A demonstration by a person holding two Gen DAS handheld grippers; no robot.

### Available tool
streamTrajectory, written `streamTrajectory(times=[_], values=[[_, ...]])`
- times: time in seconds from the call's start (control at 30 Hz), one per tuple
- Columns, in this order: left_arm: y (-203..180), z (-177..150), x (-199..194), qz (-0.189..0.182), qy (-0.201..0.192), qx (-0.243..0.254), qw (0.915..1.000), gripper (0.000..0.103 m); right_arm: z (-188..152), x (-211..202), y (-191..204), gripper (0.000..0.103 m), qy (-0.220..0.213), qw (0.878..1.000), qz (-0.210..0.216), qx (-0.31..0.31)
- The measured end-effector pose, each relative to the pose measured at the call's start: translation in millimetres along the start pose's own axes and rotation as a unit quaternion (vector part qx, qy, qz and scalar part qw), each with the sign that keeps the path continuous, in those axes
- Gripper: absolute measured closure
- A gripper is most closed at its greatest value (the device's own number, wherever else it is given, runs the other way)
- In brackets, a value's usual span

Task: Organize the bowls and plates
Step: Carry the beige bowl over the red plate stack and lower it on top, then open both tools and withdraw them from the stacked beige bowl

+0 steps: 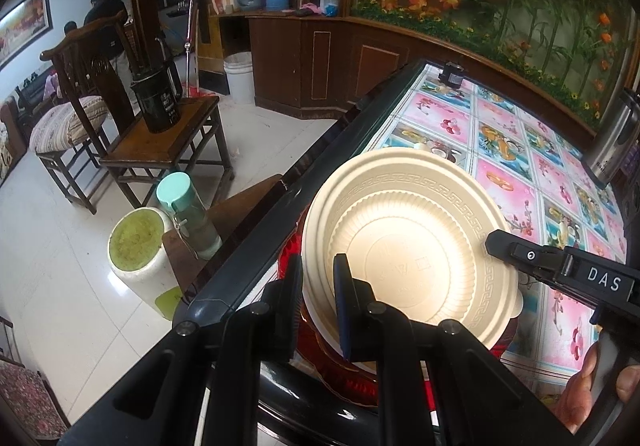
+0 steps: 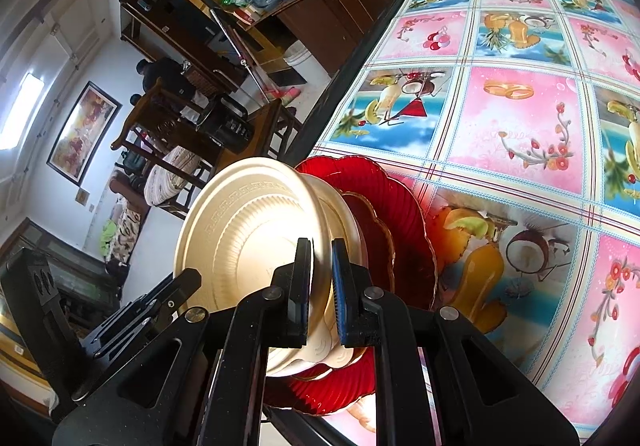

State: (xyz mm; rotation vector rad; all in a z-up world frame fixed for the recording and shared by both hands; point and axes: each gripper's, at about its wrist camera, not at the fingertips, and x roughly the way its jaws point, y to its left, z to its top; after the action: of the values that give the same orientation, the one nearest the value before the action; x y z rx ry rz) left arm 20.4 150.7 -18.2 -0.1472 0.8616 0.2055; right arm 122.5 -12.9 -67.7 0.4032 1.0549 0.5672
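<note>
A stack of cream bowls point(image 1: 408, 242) point(image 2: 256, 230) rests on red scalloped plates point(image 2: 396, 230) point(image 1: 352, 378) near the table's left edge. My left gripper point(image 1: 318, 306) is shut on the near rim of the bowl stack, one finger outside, one inside. My right gripper point(image 2: 322, 286) is shut on the opposite rim of the same stack; it shows in the left wrist view point(image 1: 520, 252) reaching in from the right. The left gripper shows at the lower left of the right wrist view point(image 2: 160, 298).
The table point(image 2: 520, 105) carries a pink and blue fruit-print cloth. A steel kettle point(image 1: 612, 141) stands at its right, a small black device point(image 1: 451, 74) at the far corner. Left of the table stand a stool with a green-capped bottle point(image 1: 188, 217), a white jar point(image 1: 140, 258) and wooden chairs point(image 1: 160, 141).
</note>
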Motion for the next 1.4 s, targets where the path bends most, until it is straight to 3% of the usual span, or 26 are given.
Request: streamTrajectory(times=[0.13,0.2,0.27,0.37,0.47,0.67,0.97,1.4], values=[[-4,0,-4,0.033,-0.017,0.019,0.9991,0.070,1,-1,-2,0.088,-0.007,1.000,-0.014,0.000],[-5,1,-8,0.047,-0.029,0.026,0.9982,0.045,3,-5,-5,0.082,-0.014,1.000,-0.018,0.001],[-6,0,-15,0.065,-0.048,0.031,0.9962,0.034,4,-9,-10,0.074,-0.019,1.000,-0.013,0.010],[-6,0,-24,0.081,-0.072,0.038,0.9933,0.032,4,-18,-19,0.069,-0.031,0.999,-0.009,0.019],[-5,-1,-31,0.089,-0.089,0.038,0.9913,0.023,2,-23,-26,0.069,-0.038,0.999,0.000,0.019],[-2,-2,-41,0.099,-0.113,0.028,0.9883,0.022,-8,-30,-27,0.069,-0.047,0.999,0.006,-0.002],[-3,-6,-53,0.102,-0.132,0.018,0.9857,0.022,-37,-50,2,0.069,-0.083,0.992,0.017,-0.094],[-13,-13,-69,0.103,-0.146,0.019,0.9837,0.019,-53,-55,7,0.069,-0.088,0.990,0.026,-0.104]])
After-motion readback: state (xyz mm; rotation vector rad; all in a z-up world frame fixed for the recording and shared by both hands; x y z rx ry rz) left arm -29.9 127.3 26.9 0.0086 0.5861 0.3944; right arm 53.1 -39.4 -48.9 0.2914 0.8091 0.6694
